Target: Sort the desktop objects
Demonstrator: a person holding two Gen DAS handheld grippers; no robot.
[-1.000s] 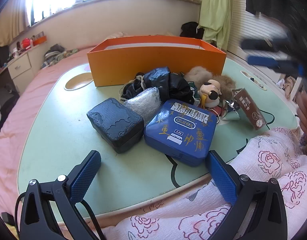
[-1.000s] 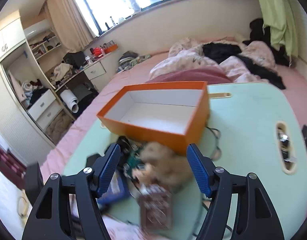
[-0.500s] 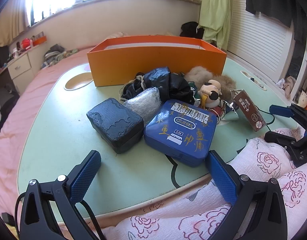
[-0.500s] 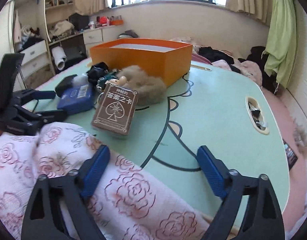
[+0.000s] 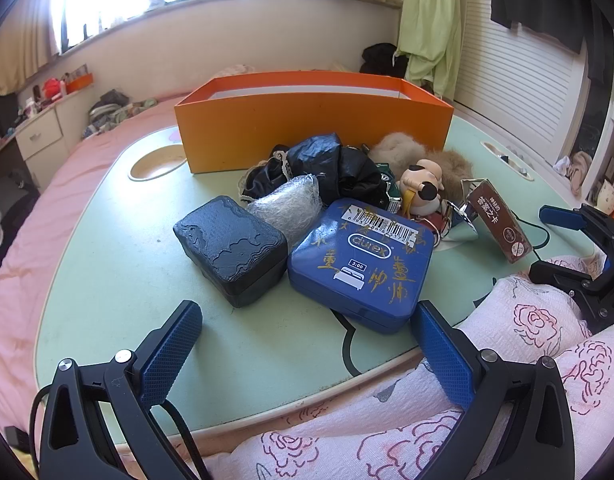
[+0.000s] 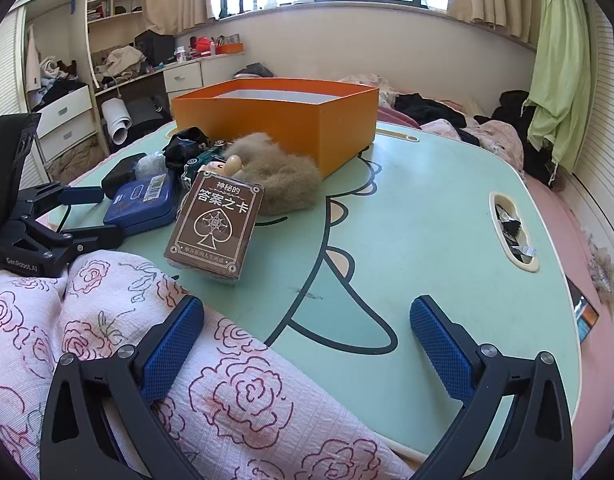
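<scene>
Now both tongs empty: left tongs (image 5: 305, 346) apart, right tongs (image 6: 307, 344) opening, near card box (image 6: 215, 224).

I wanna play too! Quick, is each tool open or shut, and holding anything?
Left tool: open, holding nothing.
Right tool: opening wide, nothing between its fingers.

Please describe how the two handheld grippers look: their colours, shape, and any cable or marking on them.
Both the left gripper and the right gripper have black angular frames with silver screws and two flat fingers faced with blue dotted pads. A black cable runs under the left one. Its body bears small white lettering, too small to read surely.
</scene>
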